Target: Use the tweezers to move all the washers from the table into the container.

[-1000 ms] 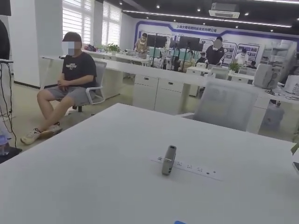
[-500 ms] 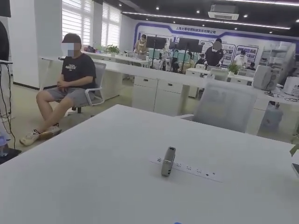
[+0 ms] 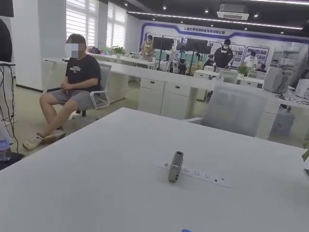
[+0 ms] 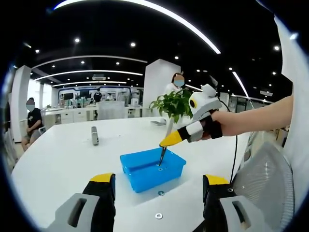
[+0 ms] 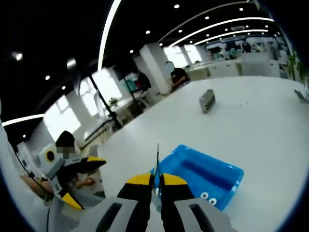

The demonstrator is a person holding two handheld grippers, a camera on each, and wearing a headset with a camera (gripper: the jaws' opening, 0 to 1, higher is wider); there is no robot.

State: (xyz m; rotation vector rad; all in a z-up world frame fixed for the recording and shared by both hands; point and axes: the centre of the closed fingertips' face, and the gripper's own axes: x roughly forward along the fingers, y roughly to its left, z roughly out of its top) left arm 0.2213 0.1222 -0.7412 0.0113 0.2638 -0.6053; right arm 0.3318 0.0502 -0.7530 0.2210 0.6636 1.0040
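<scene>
In the left gripper view a blue container (image 4: 145, 173) sits on the white table (image 4: 72, 159). Two small washers (image 4: 161, 193) lie on the table just in front of it. My left gripper (image 4: 157, 193) hangs open above them, holding nothing. My right gripper (image 4: 179, 136) comes in from the right, shut on thin tweezers (image 4: 164, 149) whose tip dips into the container. In the right gripper view my right gripper (image 5: 155, 180) clamps the tweezers (image 5: 157, 162) over the container (image 5: 207, 175). The open left gripper (image 5: 79, 181) is at the left.
A small grey device (image 3: 175, 166) stands by a power strip (image 3: 203, 175) set into the white table (image 3: 96, 183). A person (image 3: 72, 87) sits on a chair beyond the far left edge. A grey chair (image 3: 234, 108) stands at the far side, and a potted plant (image 4: 175, 104) is behind the container.
</scene>
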